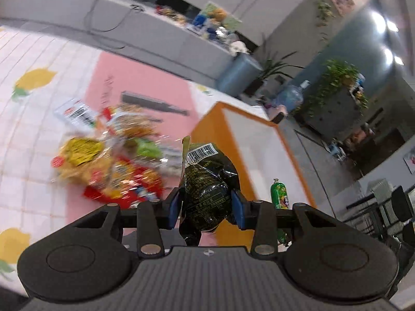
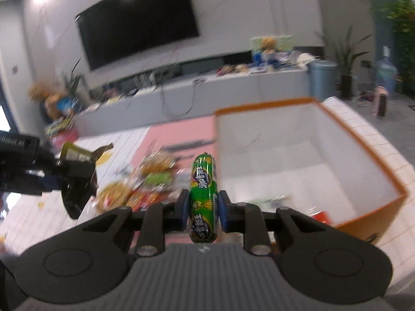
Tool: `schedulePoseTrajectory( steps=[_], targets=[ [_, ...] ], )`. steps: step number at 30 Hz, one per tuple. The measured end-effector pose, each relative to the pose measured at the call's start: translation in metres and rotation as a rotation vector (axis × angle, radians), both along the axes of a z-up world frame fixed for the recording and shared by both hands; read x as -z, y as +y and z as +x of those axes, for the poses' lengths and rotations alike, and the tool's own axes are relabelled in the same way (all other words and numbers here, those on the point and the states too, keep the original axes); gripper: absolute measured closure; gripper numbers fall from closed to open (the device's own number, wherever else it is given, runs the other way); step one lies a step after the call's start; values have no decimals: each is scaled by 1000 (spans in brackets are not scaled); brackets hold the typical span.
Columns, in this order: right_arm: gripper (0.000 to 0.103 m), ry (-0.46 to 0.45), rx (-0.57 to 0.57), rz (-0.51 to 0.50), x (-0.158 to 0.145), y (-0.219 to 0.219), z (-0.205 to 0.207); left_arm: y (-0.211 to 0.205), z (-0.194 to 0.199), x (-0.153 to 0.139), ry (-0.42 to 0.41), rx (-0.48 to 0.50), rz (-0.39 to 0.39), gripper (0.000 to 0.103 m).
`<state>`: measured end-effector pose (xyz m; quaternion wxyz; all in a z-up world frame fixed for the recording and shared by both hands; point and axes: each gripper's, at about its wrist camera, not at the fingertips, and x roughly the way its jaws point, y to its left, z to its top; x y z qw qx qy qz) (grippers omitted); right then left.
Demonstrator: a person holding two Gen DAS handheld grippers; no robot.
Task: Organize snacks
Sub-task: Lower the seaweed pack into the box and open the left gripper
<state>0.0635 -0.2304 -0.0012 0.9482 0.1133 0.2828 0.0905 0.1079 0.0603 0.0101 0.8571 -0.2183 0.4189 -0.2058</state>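
now two grippers show, and each one pinches one snack. the left gripper (image 1: 207, 204) has its blue pads (image 1: 173, 207) pressed on the sides of one dark crinkly snack bag (image 1: 207, 189). the bag stands up between the pads, its long way running away from the camera, with the white barcode end on top and farthest away. it hangs in the air above the pink part of the tablecloth (image 1: 145, 83), between the snack pile (image 1: 109, 165) and the orange box (image 1: 262, 140).

the right gripper (image 2: 203, 207) squeezes one green sausage stick (image 2: 203, 197) around its middle. the stick stands straight, its long way pointing away from the camera, with one tied tip at the far top end. it is in the air just beside the near left corner of the one orange box (image 2: 363, 150), which is open, with white walls inside and a few small things at the bottom that are too blurry to name.

one heap of bright packets (image 2: 145, 186) lies on the table left of the box; it is too blurry to count them.
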Motion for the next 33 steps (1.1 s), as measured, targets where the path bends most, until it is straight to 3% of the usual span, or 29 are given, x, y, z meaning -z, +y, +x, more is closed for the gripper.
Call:
schedulePoseTrajectory(
  steps=[7, 16, 22, 27, 33],
  targets=[
    [82, -64, 205, 83, -40, -69, -4, -50, 16, -15, -32, 83, -47, 57],
    [82, -146, 383, 168, -72, -134, 9, -124, 42, -10, 16, 192, -41, 57],
    [82, -197, 377, 233, -49, -162, 6, -176, 64, 12, 69, 247, -2, 57],
    [82, -141, 384, 228, -26, -174, 14, -214, 90, 40, 134, 257, 41, 57],
    [82, -35, 288, 195, -2, -171, 31, -243, 112, 73, 199, 232, 125, 57]
  ],
)
